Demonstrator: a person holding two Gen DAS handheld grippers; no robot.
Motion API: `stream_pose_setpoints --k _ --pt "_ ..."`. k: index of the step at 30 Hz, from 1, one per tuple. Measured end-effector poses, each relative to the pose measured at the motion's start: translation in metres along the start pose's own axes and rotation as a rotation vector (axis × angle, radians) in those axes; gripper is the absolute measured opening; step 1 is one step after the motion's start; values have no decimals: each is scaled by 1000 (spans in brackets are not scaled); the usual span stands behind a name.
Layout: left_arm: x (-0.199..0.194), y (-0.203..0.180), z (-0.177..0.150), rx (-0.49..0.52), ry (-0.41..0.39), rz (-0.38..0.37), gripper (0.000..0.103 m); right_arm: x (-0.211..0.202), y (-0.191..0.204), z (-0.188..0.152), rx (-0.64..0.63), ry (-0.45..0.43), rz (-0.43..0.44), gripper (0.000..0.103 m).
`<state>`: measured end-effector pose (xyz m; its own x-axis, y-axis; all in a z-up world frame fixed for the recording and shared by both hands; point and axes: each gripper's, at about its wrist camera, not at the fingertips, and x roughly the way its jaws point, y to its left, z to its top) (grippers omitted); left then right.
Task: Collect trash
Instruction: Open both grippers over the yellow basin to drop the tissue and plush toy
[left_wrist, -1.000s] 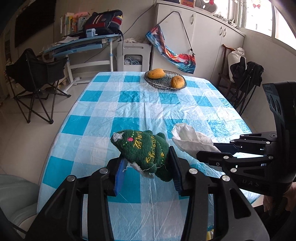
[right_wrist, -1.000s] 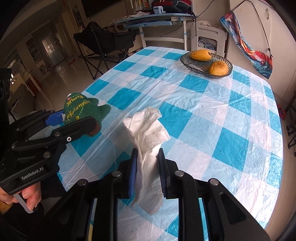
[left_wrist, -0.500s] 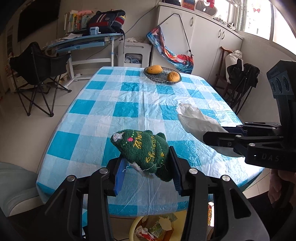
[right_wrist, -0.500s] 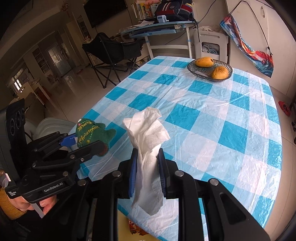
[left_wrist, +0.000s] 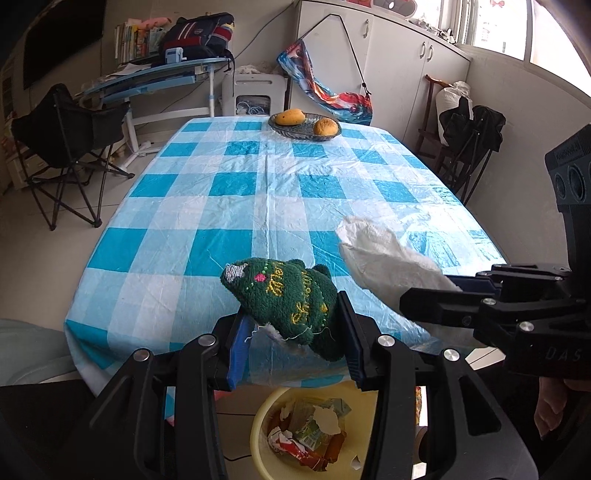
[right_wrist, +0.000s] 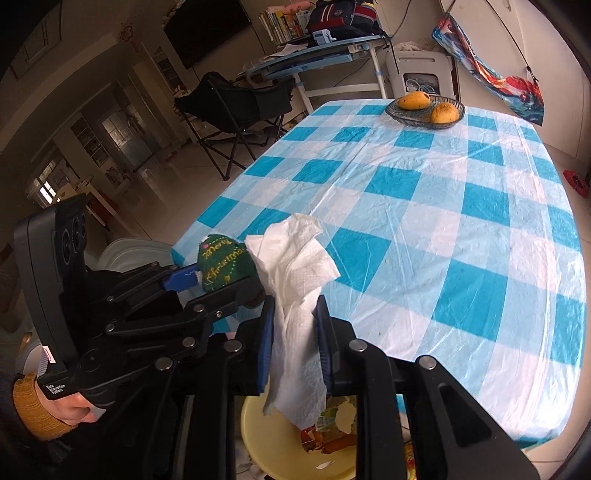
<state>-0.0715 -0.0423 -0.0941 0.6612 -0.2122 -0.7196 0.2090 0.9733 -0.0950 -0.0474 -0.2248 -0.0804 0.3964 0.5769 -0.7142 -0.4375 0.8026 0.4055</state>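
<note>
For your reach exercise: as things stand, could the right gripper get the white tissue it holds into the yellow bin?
Probably yes: the right gripper grips the tissue past the table edge, and the open yellow bin sits below with nothing between.

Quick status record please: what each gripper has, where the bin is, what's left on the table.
left gripper: jaws shut on green felt ornament
right gripper: jaws shut on white paper towel
yellow bin: on floor below table edge, already holds wrappers
table: only fruit basket at far end
</note>
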Motion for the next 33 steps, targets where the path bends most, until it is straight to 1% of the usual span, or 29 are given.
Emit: stream_pose_setpoints --k 7,15,22,28,33 --pt "-2 -11 -16 37 29 -20 41 2 -1 -22 68 19 9 22" --pt "-1 -16 -26 64 56 -38 41 5 -2 -33 97 34 4 22" --pt "1 -14 -27 63 68 -36 41 9 0 -45 92 71 -29 22" --pt "3 -16 -31 76 92 -27 42 18 9 -56 40 134 -72 22" --pt "4 -19 -39 92 122 -22 42 17 12 -62 26 149 -87 22"
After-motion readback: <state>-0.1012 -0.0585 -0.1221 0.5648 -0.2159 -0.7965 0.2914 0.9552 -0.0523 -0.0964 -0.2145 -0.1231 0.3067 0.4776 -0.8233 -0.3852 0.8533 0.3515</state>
